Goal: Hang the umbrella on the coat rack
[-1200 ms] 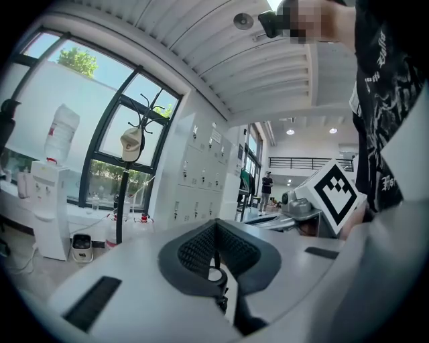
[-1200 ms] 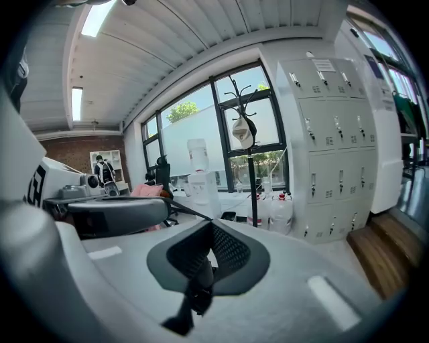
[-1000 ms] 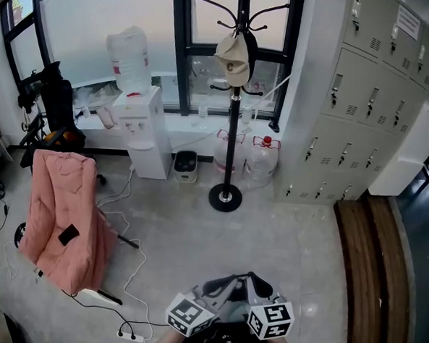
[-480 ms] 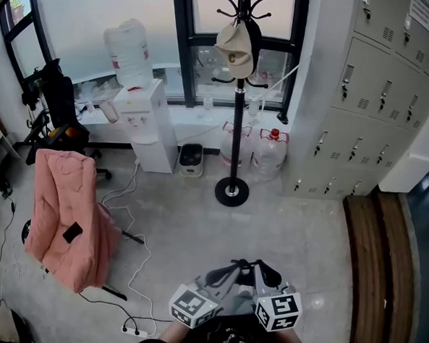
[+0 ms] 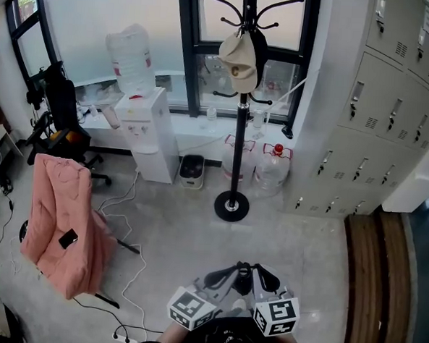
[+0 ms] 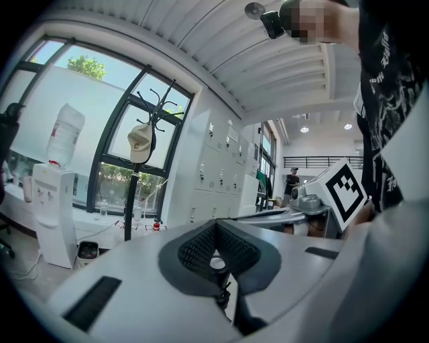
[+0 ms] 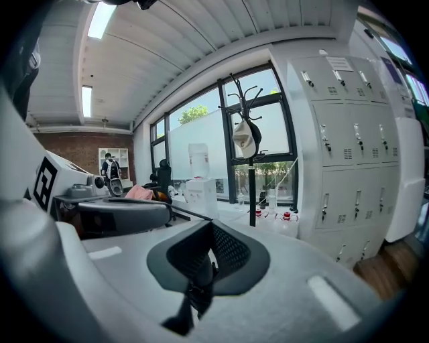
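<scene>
Coat rack (image 5: 239, 132) top past head view's upper edge

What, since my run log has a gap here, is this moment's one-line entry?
left gripper: shut | right gripper: shut | umbrella: not in view | coat rack: by window, cap hanging on it

Left gripper (image 6: 216, 242) and right gripper (image 7: 205, 257): pale grey shells, black ridged pads (image 6: 196, 249), black-and-white marker cubes (image 5: 191, 308); wearer's black printed shirt (image 6: 383, 74).
</scene>
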A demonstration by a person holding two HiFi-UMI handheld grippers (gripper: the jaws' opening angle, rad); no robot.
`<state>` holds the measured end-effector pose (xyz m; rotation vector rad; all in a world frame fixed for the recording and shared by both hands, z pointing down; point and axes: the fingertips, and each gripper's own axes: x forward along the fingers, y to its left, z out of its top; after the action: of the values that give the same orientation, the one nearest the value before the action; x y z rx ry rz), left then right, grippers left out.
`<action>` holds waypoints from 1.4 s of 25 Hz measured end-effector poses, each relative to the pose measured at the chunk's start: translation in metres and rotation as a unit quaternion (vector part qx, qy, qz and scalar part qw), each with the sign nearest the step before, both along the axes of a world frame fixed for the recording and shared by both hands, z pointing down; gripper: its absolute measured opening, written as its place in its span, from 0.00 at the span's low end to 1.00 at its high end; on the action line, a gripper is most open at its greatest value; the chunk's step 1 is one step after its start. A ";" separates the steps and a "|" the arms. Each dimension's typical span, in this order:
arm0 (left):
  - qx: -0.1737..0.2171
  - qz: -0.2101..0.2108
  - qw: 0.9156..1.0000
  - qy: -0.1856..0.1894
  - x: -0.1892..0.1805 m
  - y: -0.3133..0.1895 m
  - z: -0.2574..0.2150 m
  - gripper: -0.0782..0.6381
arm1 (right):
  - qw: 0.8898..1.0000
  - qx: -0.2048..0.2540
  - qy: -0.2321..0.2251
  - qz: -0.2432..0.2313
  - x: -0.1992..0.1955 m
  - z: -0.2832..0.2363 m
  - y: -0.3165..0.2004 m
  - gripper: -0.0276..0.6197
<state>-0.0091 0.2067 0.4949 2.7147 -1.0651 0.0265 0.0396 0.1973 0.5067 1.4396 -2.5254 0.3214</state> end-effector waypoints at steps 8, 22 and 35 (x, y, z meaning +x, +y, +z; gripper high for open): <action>0.001 -0.027 1.000 0.002 0.016 -0.046 -0.007 0.12 | 1.000 0.010 0.002 -0.024 0.017 -0.007 -0.051 0.05; 0.001 -0.060 0.998 0.009 0.047 -0.092 -0.002 0.12 | 0.998 0.008 0.003 -0.062 0.044 -0.009 -0.094 0.05; -0.008 -0.052 0.998 0.019 0.039 -0.113 -0.002 0.12 | 0.998 -0.001 0.004 -0.058 0.035 -0.008 -0.114 0.05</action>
<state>0.0301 0.0937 0.4925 2.6312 -1.1880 -0.0336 0.0748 0.0833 0.4984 1.2842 -2.5890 0.2970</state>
